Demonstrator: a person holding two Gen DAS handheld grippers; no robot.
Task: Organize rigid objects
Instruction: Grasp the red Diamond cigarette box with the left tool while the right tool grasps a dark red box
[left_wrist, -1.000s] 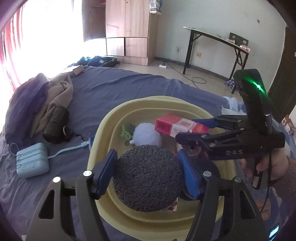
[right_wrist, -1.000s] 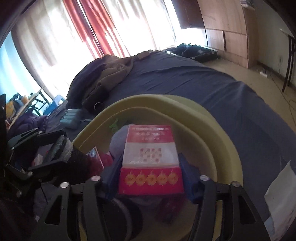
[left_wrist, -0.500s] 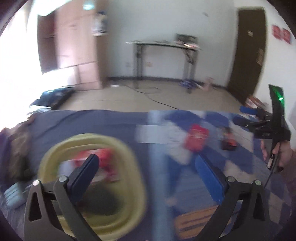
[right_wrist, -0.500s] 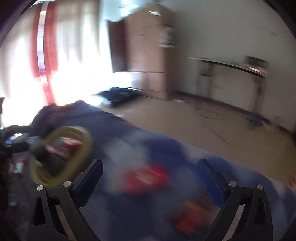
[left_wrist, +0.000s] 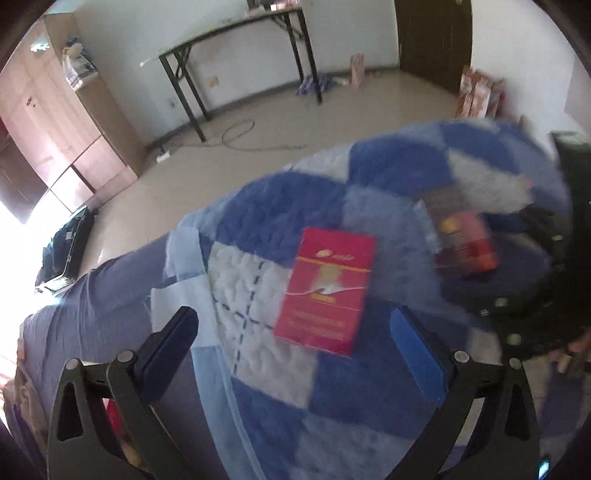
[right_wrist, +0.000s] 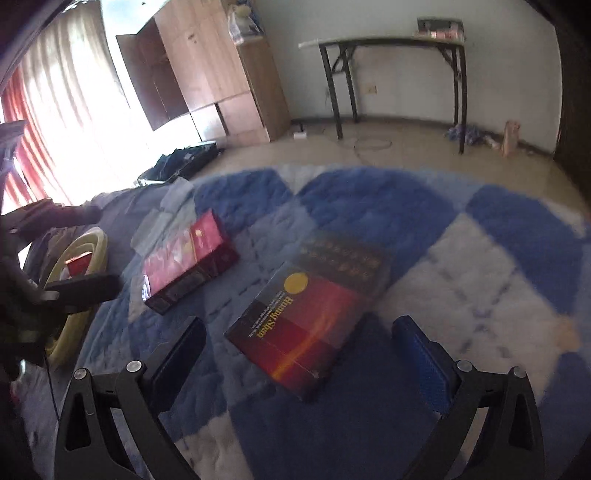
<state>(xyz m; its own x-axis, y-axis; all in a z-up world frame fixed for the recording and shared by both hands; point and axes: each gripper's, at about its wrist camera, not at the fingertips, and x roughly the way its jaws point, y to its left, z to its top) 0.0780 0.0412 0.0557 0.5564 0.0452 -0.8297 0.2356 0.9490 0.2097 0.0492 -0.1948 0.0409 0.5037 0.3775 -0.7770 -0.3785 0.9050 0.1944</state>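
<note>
**Both hand-held grippers open and empty over the quilt; two boxes lying flat**

Left hand-held gripper (left_wrist: 295, 339): jaws spread wide, having just been opening, nothing between the pads. It points down at the bed. The flat red cardboard box with gold print (left_wrist: 325, 290) lies face up on the blue-and-white checked quilt (left_wrist: 369, 387), just ahead of the fingertips and clear of both. No contact visible.

Right hand-held gripper (right_wrist: 299, 350): jaws likewise spread wide, having just been opening, nothing gripped. The dark red and black box with a yellow disc and yellow lettering (right_wrist: 306, 314) lies flat on the quilt (right_wrist: 498, 295), its near corner reaching in between the two fingers without touching either pad as far as the right wrist view shows.

Positions: in the right wrist view the red box (right_wrist: 188, 262) sits to the left of the dark box, apart from it, both on the quilt. In the left wrist view the dark box (left_wrist: 465, 243) is blurred, to the right of the red one.

The pale yellow plastic basin (right_wrist: 79, 280) stands at the far left of the right wrist view, on the plain blue-grey sheet (right_wrist: 122, 206), with something red inside; contents otherwise too blurred to tell. The left hand-held gripper (right_wrist: 66, 254) shows there as a dark shape in front of the basin.

Background: wooden wardrobe (right_wrist: 207, 74), black-legged table (right_wrist: 391, 74) against the wall, beige floor (right_wrist: 406, 155).
</note>
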